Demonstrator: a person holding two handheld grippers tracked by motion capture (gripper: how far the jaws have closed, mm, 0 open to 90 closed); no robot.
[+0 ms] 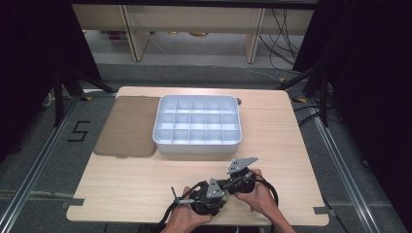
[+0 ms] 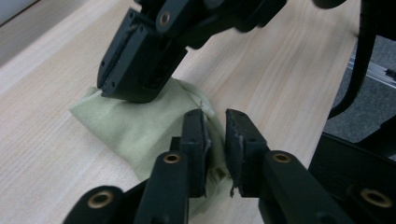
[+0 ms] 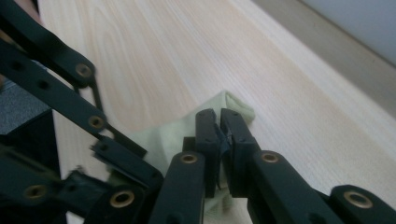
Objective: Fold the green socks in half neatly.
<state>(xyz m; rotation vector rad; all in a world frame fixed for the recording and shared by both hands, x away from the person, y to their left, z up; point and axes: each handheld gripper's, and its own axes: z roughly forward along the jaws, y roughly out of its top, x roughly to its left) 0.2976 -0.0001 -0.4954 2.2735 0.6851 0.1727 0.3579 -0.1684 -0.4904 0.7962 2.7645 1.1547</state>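
Pale wood forms the table [image 1: 145,184] in the high view. Both hands meet at its near edge, forearms entering from below. The left gripper [image 1: 206,196] and the right gripper [image 1: 233,182] sit close together, tips nearly touching, the right one's grey plate raised. What lies between them is hidden by the tools. Farther back stands a white tray [image 1: 197,144] divided into many compartments, every visible one bare. A brown mat [image 1: 127,126] lies just beside the tray, on its left.

Left gripper view: the left gripper [image 2: 215,135] points down at a pale green cloth [image 2: 126,126], folded and lying flat on the table. Its jaws stand slightly apart, with a fold of the cloth's edge between them; whether they pinch it firmly is unclear. The right gripper [image 2: 133,95] presses onto the cloth's far part from above.

Right gripper view: the right gripper [image 3: 219,128] has its jaws clenched together on the cloth [image 3: 233,105], whose corner pokes out beyond the tips. The left gripper's linkage crosses at left, blurred and cut off.
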